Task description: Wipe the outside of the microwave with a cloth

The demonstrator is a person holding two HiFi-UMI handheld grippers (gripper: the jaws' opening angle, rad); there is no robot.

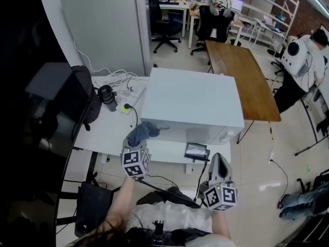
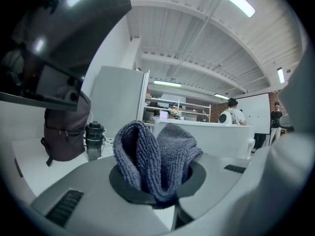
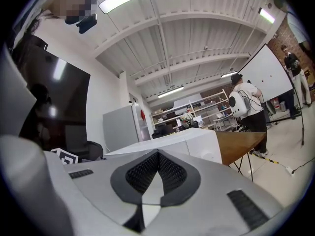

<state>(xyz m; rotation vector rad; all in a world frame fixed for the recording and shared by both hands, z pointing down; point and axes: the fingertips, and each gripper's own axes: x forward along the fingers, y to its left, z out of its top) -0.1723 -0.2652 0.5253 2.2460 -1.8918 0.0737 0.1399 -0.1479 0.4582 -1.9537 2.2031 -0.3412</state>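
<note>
1. Microwave [image 1: 191, 104]: a white box on the white table [image 1: 110, 133], ahead of both grippers. Its long side runs crosswise to them and its front faces us. We see its flat top only in the head view. The left gripper view [image 2: 206, 139] and the right gripper view [image 3: 182, 144] show it side-on.
2. Backpack [image 1: 85, 94]: dark, to the far left of the left gripper, with a black flask [image 1: 108, 96] beside it.
3. Left gripper [image 1: 140, 143]: its jaws are clamped on the cloth, just short of the microwave's front left corner.
4. Right gripper [image 1: 220, 163]: it is held off the table edge, near the microwave's front right corner. Its own view [image 3: 156, 173] shows the pads pressed together with nothing between them.
5. Cloth [image 2: 155, 156]: blue-grey and ribbed. Two folded lobes stick forward out of the jaws towards the microwave. The head view shows only a bunched lump [image 1: 142, 133].
</note>
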